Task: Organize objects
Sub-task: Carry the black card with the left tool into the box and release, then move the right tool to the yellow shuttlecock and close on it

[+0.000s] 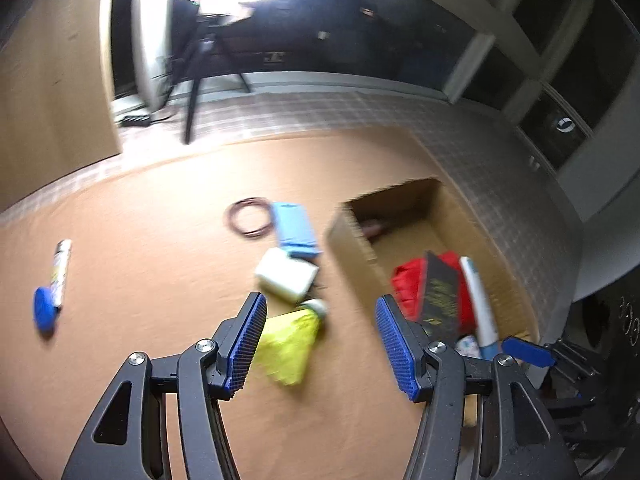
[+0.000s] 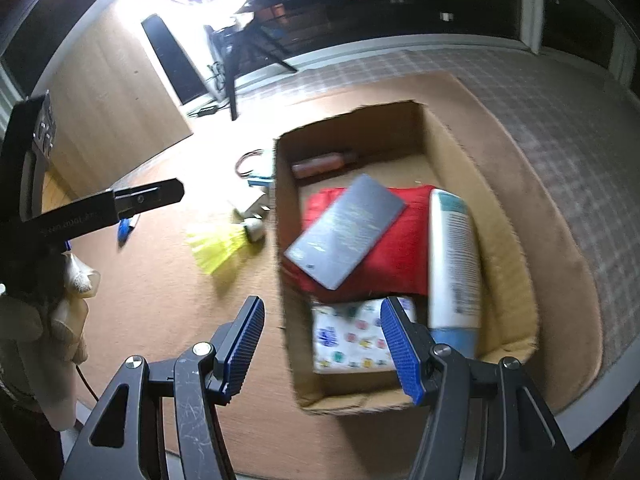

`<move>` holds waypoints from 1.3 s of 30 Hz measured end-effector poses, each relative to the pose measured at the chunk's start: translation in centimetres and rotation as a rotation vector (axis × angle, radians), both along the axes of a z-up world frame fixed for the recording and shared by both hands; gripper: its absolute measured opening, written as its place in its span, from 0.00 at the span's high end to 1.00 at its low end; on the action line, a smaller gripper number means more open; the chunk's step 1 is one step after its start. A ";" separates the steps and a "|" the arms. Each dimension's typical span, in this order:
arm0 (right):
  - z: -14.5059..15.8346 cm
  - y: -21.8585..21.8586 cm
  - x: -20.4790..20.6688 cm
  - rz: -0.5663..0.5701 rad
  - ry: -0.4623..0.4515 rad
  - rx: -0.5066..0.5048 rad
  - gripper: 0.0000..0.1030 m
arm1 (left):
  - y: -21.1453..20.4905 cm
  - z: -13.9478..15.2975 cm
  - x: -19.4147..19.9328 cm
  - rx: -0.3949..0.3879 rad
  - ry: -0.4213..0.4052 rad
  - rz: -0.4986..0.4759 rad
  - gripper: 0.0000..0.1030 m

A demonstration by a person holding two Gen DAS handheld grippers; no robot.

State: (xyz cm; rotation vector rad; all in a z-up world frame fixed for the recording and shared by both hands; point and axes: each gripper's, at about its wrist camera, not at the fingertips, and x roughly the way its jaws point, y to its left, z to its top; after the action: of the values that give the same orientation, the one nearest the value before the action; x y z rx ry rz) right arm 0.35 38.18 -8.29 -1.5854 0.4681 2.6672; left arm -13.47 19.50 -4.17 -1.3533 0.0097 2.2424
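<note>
Blue-padded left gripper (image 1: 320, 340) sits lowest in the left wrist view, jaws wide apart w/ nothing between them, hovering over the tan mat (image 1: 140, 240). Just beyond it: yellow shuttlecock (image 1: 290, 338), white block (image 1: 286, 275), light-blue flat pack (image 1: 295, 230), dark ring (image 1: 249, 217); blue-capped marker (image 1: 54, 282) lies well apart at far left. All five not yet boxed. Cardboard box (image 1: 352, 240) is to the right.

Right wrist view: right gripper (image 2: 322, 346) also spread open and empty, above the box's near end. Inside the box: red pouch (image 2: 396, 248) w/ grey booklet (image 2: 346, 230) on top, white tube (image 2: 454, 260) along the right wall, patterned pack (image 2: 352, 336) nearest, brown bottle (image 2: 324, 164) at the back. Judging by that, approx. half done. Shuttlecock looks light, feathery skirt, cork end toward the box; frames are blurred.
</note>
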 end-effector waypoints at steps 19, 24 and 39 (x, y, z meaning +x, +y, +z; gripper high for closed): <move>-1.8 -5.9 -3.8 0.072 -0.037 -0.109 0.45 | -8.0 -3.8 -0.7 -0.039 -0.057 0.037 0.42; -2.4 -6.4 -4.4 0.065 -0.039 -0.144 0.45 | -5.6 -6.1 -1.1 -0.067 -0.085 -0.042 0.46; -4.8 -9.5 -7.4 0.127 -0.062 -0.128 0.61 | -3.5 -8.5 -2.6 -0.063 -0.097 -0.138 0.63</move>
State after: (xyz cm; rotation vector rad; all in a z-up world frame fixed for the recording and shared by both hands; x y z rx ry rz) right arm -7.01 28.64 -13.13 -1.7839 0.5656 2.7198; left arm -16.12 16.03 -12.72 -1.4475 0.1364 2.0765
